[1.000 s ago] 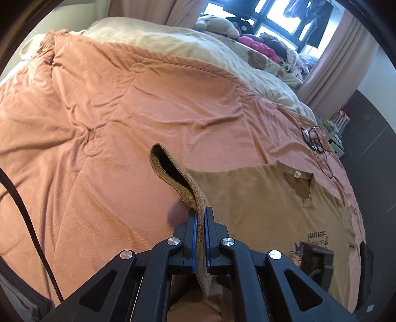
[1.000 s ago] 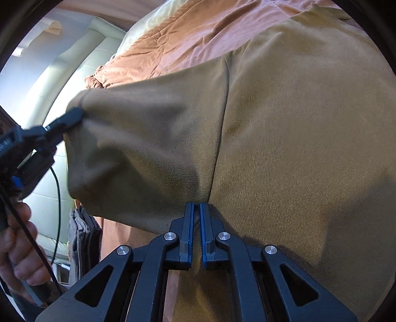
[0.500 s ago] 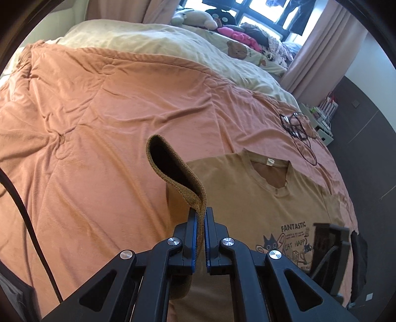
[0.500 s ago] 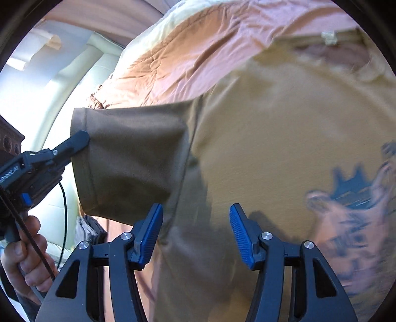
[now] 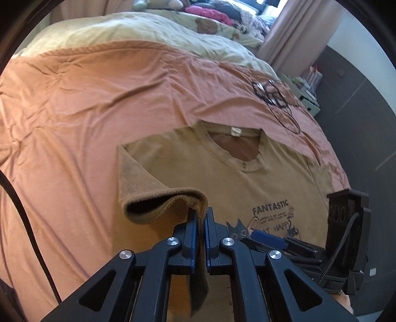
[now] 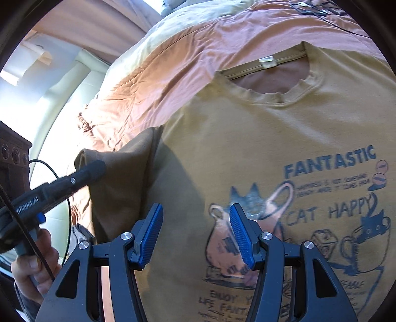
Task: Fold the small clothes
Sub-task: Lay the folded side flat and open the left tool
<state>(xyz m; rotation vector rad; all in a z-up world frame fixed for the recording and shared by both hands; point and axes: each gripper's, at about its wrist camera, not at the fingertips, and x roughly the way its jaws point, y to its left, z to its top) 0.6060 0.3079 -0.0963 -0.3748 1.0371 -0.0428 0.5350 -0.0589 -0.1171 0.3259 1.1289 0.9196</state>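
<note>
A tan T-shirt with a blue cat print and the word FANTASTIC lies face up on the orange bed cover. My left gripper is shut on the hem of its left sleeve, which arches up and over toward the shirt's body. In the right wrist view the same T-shirt fills the frame. There my right gripper hovers open above the print, nothing between its blue pads. The left gripper shows at the left, holding the sleeve, with a hand on its handle.
A pair of glasses with a black cord lies on the cover beyond the collar. A cream duvet and soft toys sit at the far end of the bed. The right gripper's body is at the lower right.
The right gripper let go of the shirt, opened and drew back over the print. The left gripper carried the sleeve inward toward the shirt's body.
</note>
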